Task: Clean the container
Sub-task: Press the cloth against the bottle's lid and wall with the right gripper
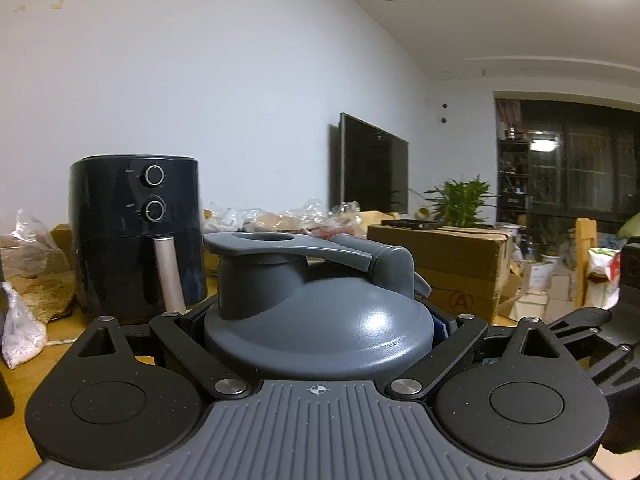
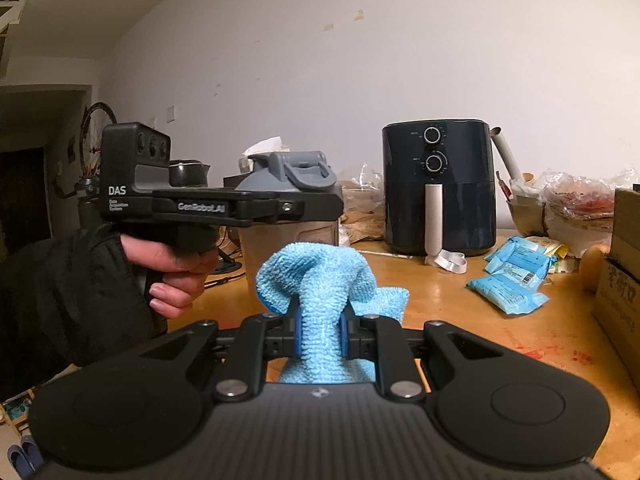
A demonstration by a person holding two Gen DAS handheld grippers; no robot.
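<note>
A container with a grey flip-cap lid (image 1: 320, 320) and a cloudy clear body (image 2: 288, 248) stands upright above the wooden table (image 2: 460, 320). My left gripper (image 1: 320, 324) is shut on it just under the lid, one finger at each side. In the right wrist view a hand holds that left gripper (image 2: 316, 205) level, clamped across the container's neck. My right gripper (image 2: 320, 336) is shut on a light blue cloth (image 2: 316, 276), which bunches up in front of its pads. The cloth sits just in front of the container's body; I cannot tell whether they touch.
A black air fryer (image 2: 438, 188) stands at the back by the wall. Blue packets (image 2: 508, 276) and a white strap lie to its right. A cardboard box (image 2: 620, 280) is at the right edge. Crumpled plastic bags and another cardboard box (image 1: 440, 264) line the back.
</note>
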